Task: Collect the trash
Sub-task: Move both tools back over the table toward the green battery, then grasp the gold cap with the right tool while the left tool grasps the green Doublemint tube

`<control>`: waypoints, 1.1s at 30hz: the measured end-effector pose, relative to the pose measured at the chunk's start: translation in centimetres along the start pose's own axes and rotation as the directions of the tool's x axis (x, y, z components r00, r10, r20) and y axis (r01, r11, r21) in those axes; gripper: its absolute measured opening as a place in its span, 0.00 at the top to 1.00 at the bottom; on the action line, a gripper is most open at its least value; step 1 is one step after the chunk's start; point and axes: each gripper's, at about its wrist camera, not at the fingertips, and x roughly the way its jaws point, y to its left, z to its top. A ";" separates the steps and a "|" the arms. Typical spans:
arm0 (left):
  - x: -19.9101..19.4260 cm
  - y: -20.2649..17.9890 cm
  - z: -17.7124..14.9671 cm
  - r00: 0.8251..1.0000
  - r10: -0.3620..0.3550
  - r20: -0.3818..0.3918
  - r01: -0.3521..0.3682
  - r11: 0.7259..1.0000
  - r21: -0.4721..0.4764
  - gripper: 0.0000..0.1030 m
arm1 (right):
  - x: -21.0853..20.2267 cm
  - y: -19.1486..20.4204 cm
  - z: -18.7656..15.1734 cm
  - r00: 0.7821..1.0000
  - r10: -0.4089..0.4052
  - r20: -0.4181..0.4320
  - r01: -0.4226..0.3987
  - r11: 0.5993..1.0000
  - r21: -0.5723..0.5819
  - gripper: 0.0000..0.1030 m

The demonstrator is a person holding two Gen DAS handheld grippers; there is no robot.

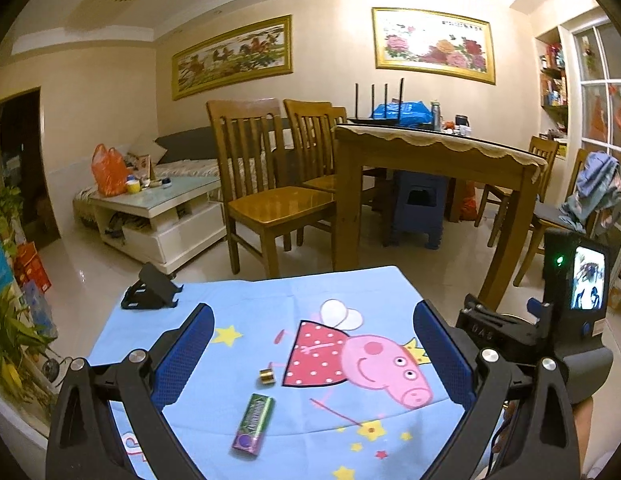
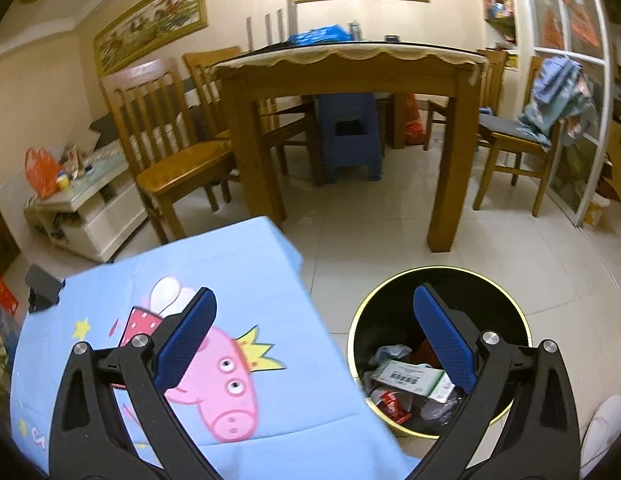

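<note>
A green and purple candy packet (image 1: pixel 253 426) lies on the small table's blue cartoon-pig cloth (image 1: pixel 270 308), with a small gold cap (image 1: pixel 266 375) just beyond it. My left gripper (image 1: pixel 312 344) is open and empty, held above the cloth with both items between its fingers' lines. My right gripper (image 2: pixel 314 334) is open and empty, straddling the table's right edge and a black trash bin (image 2: pixel 440 280) on the floor. The bin holds a green-white carton (image 2: pixel 412 376) and wrappers. The right gripper's body and screen show in the left wrist view (image 1: pixel 566 320).
A black phone stand (image 1: pixel 150 290) sits at the cloth's far left corner. A wooden dining table (image 1: pixel 430 152) with chairs (image 1: pixel 266 184) and a blue stool (image 1: pixel 418 208) stands beyond. A white coffee table (image 1: pixel 150 208) is at left. Plants (image 1: pixel 10 340) are at the left edge.
</note>
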 end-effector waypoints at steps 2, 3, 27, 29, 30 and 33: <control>0.1 0.8 -0.1 1.000 0.001 -0.004 -0.001 1.000 -0.014 0.06 | 0.3 1.7 -0.3 1.000 0.004 -0.008 -0.004 1.000 -0.030 0.05; 0.3 1.3 -0.1 1.000 0.003 -0.007 -0.003 1.000 -0.020 0.06 | 0.5 2.4 -0.5 1.000 0.004 -0.011 -0.004 0.999 -0.043 0.05; 7.0 22.0 -4.9 0.876 0.416 -0.245 -0.467 0.858 -0.212 0.07 | 6.4 19.9 -6.1 0.855 0.374 -0.359 -0.475 0.842 -0.254 0.17; 7.6 22.5 -5.6 0.860 0.433 -0.268 -0.489 0.850 -0.195 0.07 | 7.0 21.8 -6.8 0.851 0.357 -0.385 -0.481 0.824 -0.299 0.22; 7.9 22.4 -6.0 0.860 0.427 -0.280 -0.485 0.854 -0.188 0.07 | 7.3 23.0 -7.3 0.850 0.344 -0.399 -0.483 0.811 -0.329 0.29; 8.9 21.3 -6.9 0.864 0.406 -0.297 -0.463 0.874 -0.151 0.07 | 8.8 25.7 -9.4 0.848 0.291 -0.444 -0.479 0.779 -0.404 0.50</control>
